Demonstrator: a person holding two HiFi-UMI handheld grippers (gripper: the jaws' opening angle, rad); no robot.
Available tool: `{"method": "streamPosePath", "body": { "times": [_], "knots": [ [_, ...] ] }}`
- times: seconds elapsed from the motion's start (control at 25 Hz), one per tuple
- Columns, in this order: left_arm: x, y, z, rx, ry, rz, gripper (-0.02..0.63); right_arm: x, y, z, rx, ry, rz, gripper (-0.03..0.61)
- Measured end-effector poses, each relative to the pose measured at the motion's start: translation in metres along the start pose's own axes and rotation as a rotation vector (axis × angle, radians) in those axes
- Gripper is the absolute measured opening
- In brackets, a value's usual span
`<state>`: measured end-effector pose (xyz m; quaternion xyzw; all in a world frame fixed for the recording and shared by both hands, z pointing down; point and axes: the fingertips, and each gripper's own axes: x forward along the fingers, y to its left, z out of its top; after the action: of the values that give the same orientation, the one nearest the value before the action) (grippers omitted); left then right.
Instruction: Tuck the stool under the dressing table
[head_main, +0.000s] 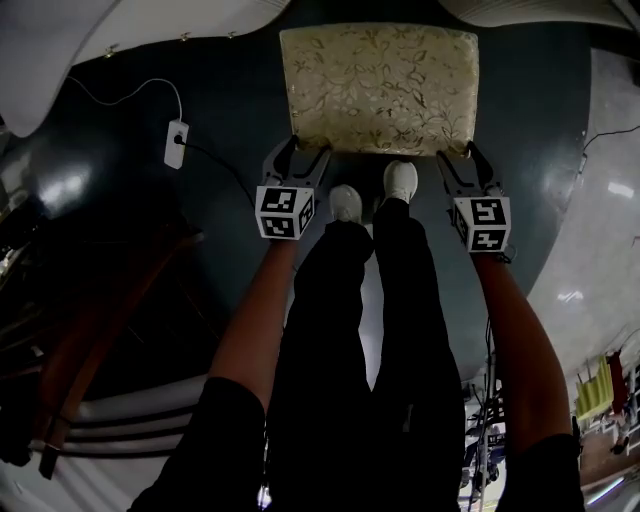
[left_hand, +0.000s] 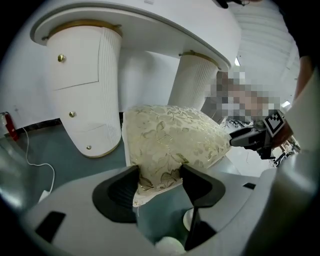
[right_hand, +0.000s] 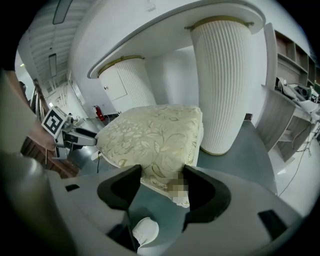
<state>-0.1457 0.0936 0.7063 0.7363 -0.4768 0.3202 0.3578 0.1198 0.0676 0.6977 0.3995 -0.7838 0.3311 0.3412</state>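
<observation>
The dressing table (head_main: 55, 55) is cut off by the head view's top edge. Only its white curved front shows there, while the gripper views show two ribbed pedestals (left_hand: 85, 100) under its surface. The dark floor (head_main: 230, 100) lies open between the pedestals, straight ahead of the stool.

The stool (head_main: 378, 88) stands on that floor in front of the gap, its far edge near the table's front. Its long axis runs left to right, along the table front. The floral cushion hides its legs from above.

The left gripper (head_main: 297, 150) has its jaws clamped on the cushion's near left corner. The right gripper (head_main: 457, 155) has its jaws clamped on the near right corner. The person's white shoes (head_main: 345, 203) stand just behind the stool's near edge, between the grippers. A power strip (head_main: 176, 143) lies on the floor to the left, apart from the stool.
</observation>
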Motion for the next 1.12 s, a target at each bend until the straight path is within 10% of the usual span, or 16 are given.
{"method": "streamPosePath", "body": {
  "times": [1.12],
  "knots": [
    [0.0062,0.003,-0.0018,0.019,-0.065,-0.043,0.281,0.0089,-0.0024,-0.0019,-0.023,-0.061,-0.111,0.262]
  ]
}}
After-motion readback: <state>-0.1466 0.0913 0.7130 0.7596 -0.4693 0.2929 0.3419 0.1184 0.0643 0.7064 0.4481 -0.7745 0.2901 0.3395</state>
